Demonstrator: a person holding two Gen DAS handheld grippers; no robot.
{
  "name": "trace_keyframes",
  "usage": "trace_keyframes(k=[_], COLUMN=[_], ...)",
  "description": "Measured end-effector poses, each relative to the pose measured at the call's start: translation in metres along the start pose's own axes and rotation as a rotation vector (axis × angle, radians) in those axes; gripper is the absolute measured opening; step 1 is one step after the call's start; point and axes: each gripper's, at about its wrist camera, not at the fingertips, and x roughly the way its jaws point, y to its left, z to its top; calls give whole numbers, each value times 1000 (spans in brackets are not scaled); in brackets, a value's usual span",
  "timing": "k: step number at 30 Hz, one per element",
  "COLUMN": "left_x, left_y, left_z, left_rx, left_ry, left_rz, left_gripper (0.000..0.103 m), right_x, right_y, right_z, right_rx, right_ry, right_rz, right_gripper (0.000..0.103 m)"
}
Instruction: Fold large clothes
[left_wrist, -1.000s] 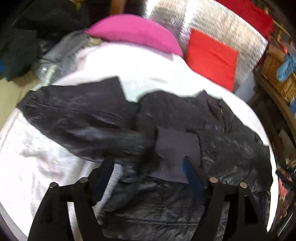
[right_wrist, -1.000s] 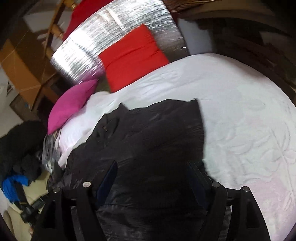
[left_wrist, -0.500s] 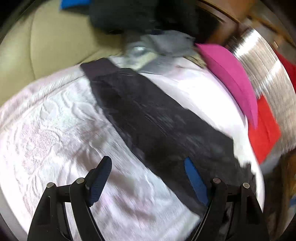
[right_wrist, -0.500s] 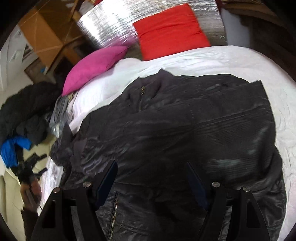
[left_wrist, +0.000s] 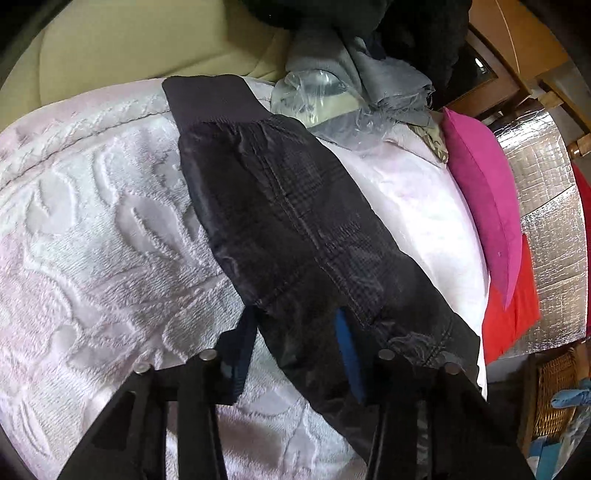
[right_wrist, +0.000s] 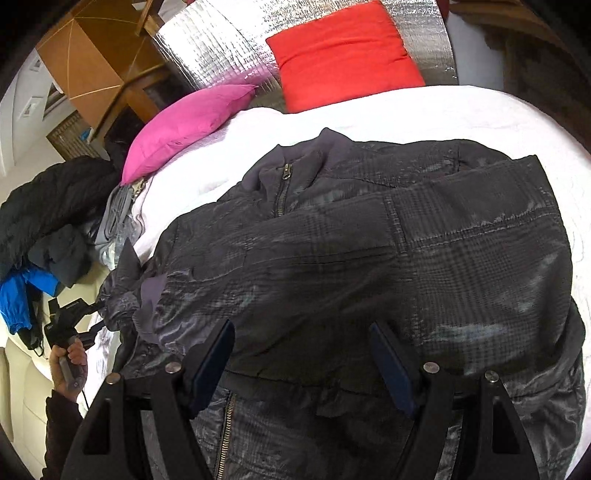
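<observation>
A large dark checked jacket (right_wrist: 369, 258) lies front-up on a white bedspread (right_wrist: 424, 114), zip and collar toward the pillows. One sleeve is folded across its chest. The other sleeve (left_wrist: 295, 206) lies stretched out over the bedspread (left_wrist: 92, 229), its ribbed cuff at the bed's edge. My left gripper (left_wrist: 295, 325) is open with its blue pads on either side of this sleeve near the shoulder. My right gripper (right_wrist: 301, 350) is open above the jacket's lower front, touching nothing that I can see.
A pink pillow (right_wrist: 184, 122) and a red pillow (right_wrist: 343, 51) lean on a silver headboard (right_wrist: 221, 44). Grey clothes and plastic (left_wrist: 351, 92) lie at the bed's edge. A dark clothes pile (right_wrist: 48, 206) sits on the floor. A wicker basket (left_wrist: 554, 391) stands beside the bed.
My left gripper has swung from the jacket's body out along the stretched sleeve and come down low over it. My right gripper has moved closer over the jacket's front.
</observation>
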Motion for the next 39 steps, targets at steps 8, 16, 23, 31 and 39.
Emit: trace_keyframes(k=[8, 16, 23, 31, 39], left_x=[5, -53, -86, -63, -42], left_y=[-14, -118, -228, -168, -27], left_z=[4, -40, -170, -127, -27], left_rx=[60, 355, 784, 467, -7], left_ry=[-47, -201, -265, -113, -59], left_rz=[51, -2, -68, 1, 18], left_gripper=[9, 3, 3, 58, 72], right_x=[-4, -11, -18, -23, -12], right_y=[-2, -7, -21, -39, -36], right_z=[1, 5, 8, 9, 7], right_rx=[3, 45, 104, 172, 160], right_ry=[-13, -38, -50, -38, -9], right_rz=[-3, -3, 4, 29, 23], right_gripper=[78, 78, 78, 78, 78])
